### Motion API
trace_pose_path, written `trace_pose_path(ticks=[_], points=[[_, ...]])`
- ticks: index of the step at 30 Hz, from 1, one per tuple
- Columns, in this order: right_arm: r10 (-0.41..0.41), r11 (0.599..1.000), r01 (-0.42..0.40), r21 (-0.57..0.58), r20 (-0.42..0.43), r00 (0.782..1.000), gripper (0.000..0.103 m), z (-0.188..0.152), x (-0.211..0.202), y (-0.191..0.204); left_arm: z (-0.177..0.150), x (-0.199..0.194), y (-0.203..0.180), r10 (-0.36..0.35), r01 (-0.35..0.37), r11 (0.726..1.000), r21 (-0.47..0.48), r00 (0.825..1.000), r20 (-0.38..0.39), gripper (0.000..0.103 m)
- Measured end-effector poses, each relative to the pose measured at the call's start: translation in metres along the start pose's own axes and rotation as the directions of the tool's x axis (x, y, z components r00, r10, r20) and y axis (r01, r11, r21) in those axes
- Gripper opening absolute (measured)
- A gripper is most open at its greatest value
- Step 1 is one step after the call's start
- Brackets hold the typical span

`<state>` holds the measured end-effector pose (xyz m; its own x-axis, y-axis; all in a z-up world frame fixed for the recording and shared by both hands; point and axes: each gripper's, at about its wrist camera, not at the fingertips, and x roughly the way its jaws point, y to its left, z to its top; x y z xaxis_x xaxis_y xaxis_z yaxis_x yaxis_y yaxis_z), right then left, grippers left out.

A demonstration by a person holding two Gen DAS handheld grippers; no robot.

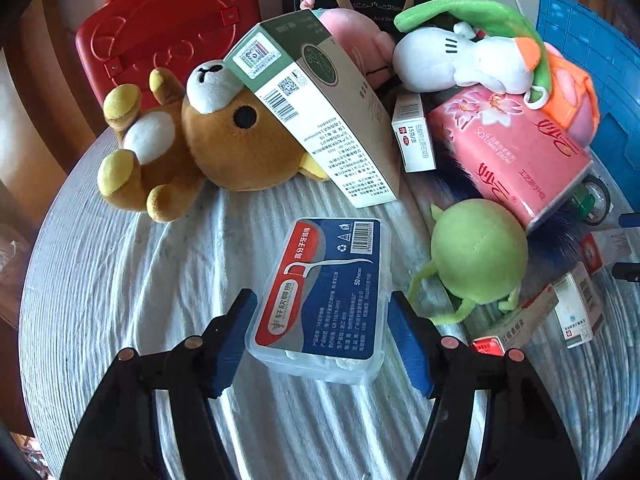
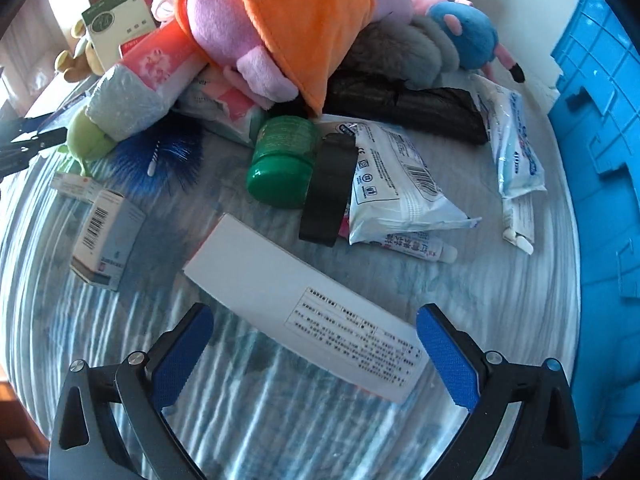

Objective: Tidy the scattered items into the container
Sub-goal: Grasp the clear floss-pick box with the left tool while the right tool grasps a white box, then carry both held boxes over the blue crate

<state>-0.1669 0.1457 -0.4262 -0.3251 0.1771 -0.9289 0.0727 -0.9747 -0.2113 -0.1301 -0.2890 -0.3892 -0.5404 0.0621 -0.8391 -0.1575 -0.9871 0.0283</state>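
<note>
We have the left hand-held gripper (image 1: pixel 320 344) straddling the clear floss-pick box (image 1: pixel 322 300), which lies flat on the wrinkled pale cloth of the worktop (image 1: pixel 120 280). Its blue pads (image 1: pixel 236 340) stand close on either side of the box's long walls, with a sliver of cloth visible at the left one — so we read the jaws as spread and not yet pressing. To do this well, we would keep the pads level with the box's side walls, low enough to catch the body rather than the lid seam, and squeeze evenly so the smooth plastic does not twist out.

The right hand-held gripper (image 2: pixel 316 356) is spread wide over a long white carton (image 2: pixel 308 312) that lies aslant on the cloth, its printed end between the pads, neither pad touching. The carton runs diagonally across the jaw line, so we judge a small roll of the wrist would square the pads to its long sides before closing.

The blue crate (image 2: pixel 600 160) — the container, we take it — stands at the right edge of the worktop, near the right gripper and well apart from the floss box. The heap between them is the risk: the brown bear (image 1: pixel 224 140), the green plush ball (image 1: pixel 478 252) and the pink tissue pack (image 1: pixel 516 152) sit near the lift path, so we would raise each piece straight up before swinging across.
</note>
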Motion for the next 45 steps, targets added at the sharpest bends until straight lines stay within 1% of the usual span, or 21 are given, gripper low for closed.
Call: trace_pose_path(ticks=[2, 4, 7, 8, 9, 12, 14, 16, 18, 22, 23, 25, 26, 33, 36, 43, 45], points=[[0.006, 1.000, -0.006, -0.016, 0.001, 1.000, 0.102, 0.000, 0.006, -0.001, -0.008, -0.007, -0.002, -0.001, 0.001, 1.000, -0.015, 1.000, -0.004, 0.066], [0.001, 0.999, -0.001, -0.037, 0.004, 1.000, 0.099, 0.000, 0.008, 0.002, -0.015, -0.013, -0.004, -0.001, 0.001, 1.000, -0.023, 1.000, -0.007, 0.066], [-0.003, 0.998, 0.004, -0.058, 0.019, 1.000, 0.080, -0.004, 0.004, 0.008, -0.024, -0.020, -0.006, -0.003, 0.002, 0.999, -0.048, 1.000, -0.013, 0.066], [0.002, 0.998, 0.000, -0.063, 0.022, 1.000, 0.072, -0.006, 0.001, 0.011, -0.023, -0.022, -0.007, -0.003, 0.002, 0.999, -0.053, 1.000, -0.014, 0.066], [0.010, 0.998, -0.008, -0.068, 0.026, 1.000, 0.063, -0.008, -0.002, 0.014, -0.024, -0.024, -0.008, -0.005, 0.004, 0.998, -0.058, 1.000, -0.014, 0.066], [0.067, 0.995, -0.065, -0.077, 0.026, 0.997, 0.048, -0.013, -0.011, 0.025, -0.034, -0.037, -0.009, -0.013, 0.013, 0.998, -0.068, 1.000, -0.008, 0.065], [0.084, 0.992, -0.081, -0.101, 0.027, 0.996, 0.048, -0.017, -0.013, 0.035, -0.036, -0.039, -0.010, -0.012, 0.012, 0.998, -0.066, 1.000, -0.005, 0.065], [0.086, 0.991, -0.082, -0.108, 0.031, 0.996, 0.050, -0.017, -0.012, 0.042, -0.038, -0.042, -0.009, -0.012, 0.012, 0.998, -0.068, 1.000, 0.001, 0.065], [0.078, 0.992, -0.074, -0.098, 0.035, 0.996, 0.053, -0.014, -0.008, 0.045, -0.037, -0.041, -0.006, -0.007, 0.007, 0.998, -0.067, 1.000, 0.003, 0.065], [0.077, 0.995, -0.075, -0.063, 0.044, 0.996, 0.053, -0.006, -0.003, 0.046, -0.036, -0.047, -0.005, -0.001, 0.001, 0.998, -0.066, 1.000, 0.010, 0.064], [0.079, 0.995, -0.076, -0.060, 0.043, 0.996, 0.052, -0.005, -0.003, 0.046, -0.036, -0.049, -0.005, 0.001, 0.000, 0.998, -0.065, 1.000, 0.012, 0.064], [0.081, 0.995, -0.078, -0.061, 0.041, 0.996, 0.041, -0.004, -0.004, 0.047, -0.036, -0.052, -0.006, 0.002, -0.001, 0.998, -0.064, 1.000, 0.015, 0.064], [0.085, 0.995, -0.082, -0.058, 0.043, 0.995, 0.040, -0.005, -0.006, 0.048, -0.037, -0.054, -0.007, 0.008, -0.007, 0.998, -0.061, 1.000, 0.016, 0.063], [0.101, 0.995, -0.100, -0.017, 0.043, 0.994, 0.040, -0.014, -0.026, 0.051, -0.038, -0.063, -0.005, 0.007, -0.005, 0.995, -0.099, 1.000, 0.027, 0.063], [0.108, 0.994, -0.109, 0.009, 0.042, 0.993, 0.040, -0.033, -0.034, 0.059, -0.036, -0.071, -0.009, 0.011, -0.008, 0.996, -0.093, 0.999, 0.037, 0.063], [0.119, 0.992, -0.121, 0.047, 0.050, 0.992, 0.040, -0.032, -0.058, 0.041, -0.030, -0.094, -0.016, 0.024, -0.019, 0.995, -0.095, 0.998, 0.052, 0.063], [0.125, 0.990, -0.128, 0.059, 0.062, 0.990, 0.040, -0.036, -0.071, 0.036, -0.028, -0.103, -0.018, 0.028, -0.022, 0.995, -0.095, 0.998, 0.059, 0.063]])
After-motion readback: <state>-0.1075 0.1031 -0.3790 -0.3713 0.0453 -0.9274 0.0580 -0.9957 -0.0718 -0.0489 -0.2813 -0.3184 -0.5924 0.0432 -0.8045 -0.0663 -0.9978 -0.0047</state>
